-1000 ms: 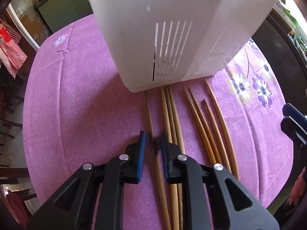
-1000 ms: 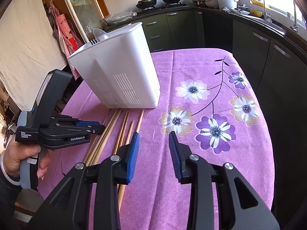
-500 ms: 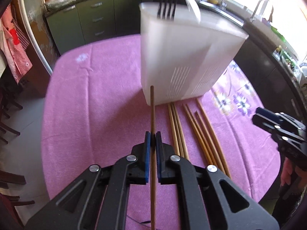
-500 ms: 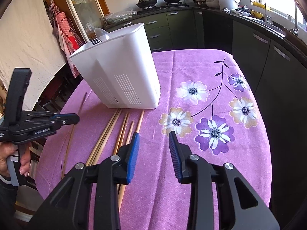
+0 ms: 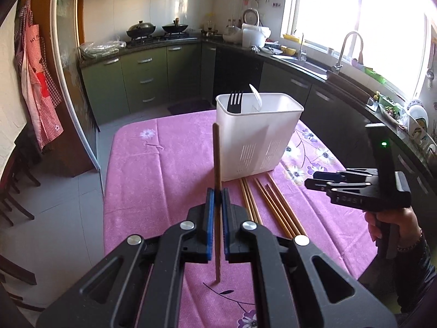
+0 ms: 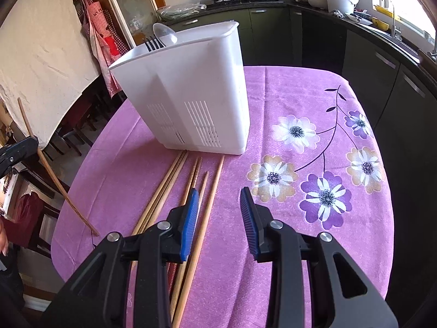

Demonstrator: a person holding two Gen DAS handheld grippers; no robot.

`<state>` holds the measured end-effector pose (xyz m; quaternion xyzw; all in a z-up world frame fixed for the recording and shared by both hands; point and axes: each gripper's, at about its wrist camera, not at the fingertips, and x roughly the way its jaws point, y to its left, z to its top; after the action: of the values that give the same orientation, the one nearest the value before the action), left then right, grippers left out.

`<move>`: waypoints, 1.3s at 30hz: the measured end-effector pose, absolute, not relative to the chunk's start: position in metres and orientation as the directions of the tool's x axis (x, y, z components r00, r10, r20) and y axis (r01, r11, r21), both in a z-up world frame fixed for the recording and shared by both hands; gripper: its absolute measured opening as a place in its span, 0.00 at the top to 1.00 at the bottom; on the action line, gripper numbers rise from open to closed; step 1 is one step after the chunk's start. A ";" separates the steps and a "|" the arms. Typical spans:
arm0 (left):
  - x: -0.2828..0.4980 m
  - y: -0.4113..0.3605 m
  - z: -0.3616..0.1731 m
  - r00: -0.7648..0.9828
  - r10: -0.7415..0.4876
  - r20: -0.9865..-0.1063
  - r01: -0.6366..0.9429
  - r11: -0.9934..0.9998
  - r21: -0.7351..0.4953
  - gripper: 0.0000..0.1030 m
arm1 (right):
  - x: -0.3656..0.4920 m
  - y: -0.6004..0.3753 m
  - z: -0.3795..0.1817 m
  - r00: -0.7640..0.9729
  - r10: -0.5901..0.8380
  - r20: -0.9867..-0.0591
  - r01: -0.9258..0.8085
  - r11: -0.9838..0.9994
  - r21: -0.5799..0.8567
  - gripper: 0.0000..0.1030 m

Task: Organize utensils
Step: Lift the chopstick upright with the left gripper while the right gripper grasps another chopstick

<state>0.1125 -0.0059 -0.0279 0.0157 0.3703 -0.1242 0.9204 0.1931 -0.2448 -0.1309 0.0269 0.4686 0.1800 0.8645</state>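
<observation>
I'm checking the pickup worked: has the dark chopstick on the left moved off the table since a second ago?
Yes. The dark chopstick, clamped in the left gripper, has risen off the tablecloth, away from the chopsticks lying by the white holder.

My left wrist camera is looking forward and down along its tool [image 5: 217,195] from above the desk's [image 5: 153,169] near edge, facing the kitchen. My right one is sitting closer and lower, and both are taking in the white caddy [image 6: 191,93] and the loose chopsticks [image 6: 174,180].

Purple flowered tablecloth [image 6: 286,104], red checked aprons [image 5: 35,82] hanging at the left, two lidded woks [image 5: 157,28] on the stove (far counter), curved faucet [image 5: 348,47] by the window
</observation>
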 end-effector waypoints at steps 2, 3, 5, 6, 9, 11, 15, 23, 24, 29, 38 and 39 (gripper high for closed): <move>0.104 -0.005 -0.027 0.709 -0.211 -0.673 0.242 0.969 -0.050 0.95 | 0.201 -0.240 -0.138 0.467 0.332 -0.820 -0.286 0.934 0.215 0.69; 0.100 -0.004 -0.027 0.712 -0.214 -0.668 0.243 0.969 -0.051 0.95 | 0.204 -0.237 -0.141 0.451 0.329 -0.830 -0.287 0.934 0.215 0.69; 0.093 -0.003 -0.027 0.718 -0.218 -0.661 0.246 0.968 -0.052 0.95 | 0.213 -0.231 -0.148 0.418 0.321 -0.850 -0.292 0.933 0.209 0.69; 0.089 -0.002 -0.026 0.720 -0.219 -0.658 0.247 0.968 -0.052 0.95 | 0.216 -0.228 -0.151 0.404 0.318 -0.858 -0.292 0.934 0.208 0.69; 0.078 -0.002 -0.025 0.729 -0.214 -0.650 0.251 0.967 -0.036 0.95 | 0.226 -0.220 -0.160 0.371 0.301 -0.879 -0.292 0.936 0.197 0.70; 0.074 -0.002 -0.025 0.729 -0.216 -0.649 0.257 0.966 -0.031 0.95 | 0.232 -0.215 -0.166 0.355 0.289 -0.889 -0.289 0.938 0.190 0.73; 0.070 0.000 -0.023 0.727 -0.218 -0.651 0.263 0.964 -0.029 0.95 | 0.238 -0.204 -0.174 0.344 0.250 -0.905 -0.286 0.946 0.153 0.75; 0.068 0.000 -0.023 0.726 -0.221 -0.651 0.271 0.962 -0.024 0.95 | 0.236 -0.176 -0.179 0.348 0.175 -0.921 -0.300 0.952 0.067 0.82; 0.068 0.000 -0.023 0.725 -0.222 -0.652 0.272 0.962 -0.024 0.95 | 0.236 -0.174 -0.179 0.348 0.175 -0.921 -0.302 0.951 0.067 0.85; 0.066 -0.001 -0.022 0.726 -0.221 -0.651 0.274 0.961 -0.020 0.95 | 0.242 -0.181 -0.184 0.305 0.233 -0.923 -0.263 0.953 0.154 0.90; 0.062 -0.003 -0.022 0.726 -0.220 -0.652 0.280 0.960 -0.012 0.95 | 0.239 -0.166 -0.187 0.348 0.153 -0.925 -0.289 0.956 0.050 0.90; 0.061 -0.004 -0.022 0.725 -0.220 -0.653 0.281 0.960 -0.012 0.95 | 0.239 -0.165 -0.187 0.350 0.154 -0.924 -0.283 0.958 0.053 0.92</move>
<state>0.0614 -0.0040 -0.0217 0.0439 0.3453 -0.1350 0.9277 0.2393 -0.1654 -0.1873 -0.0582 0.5544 0.1335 0.8194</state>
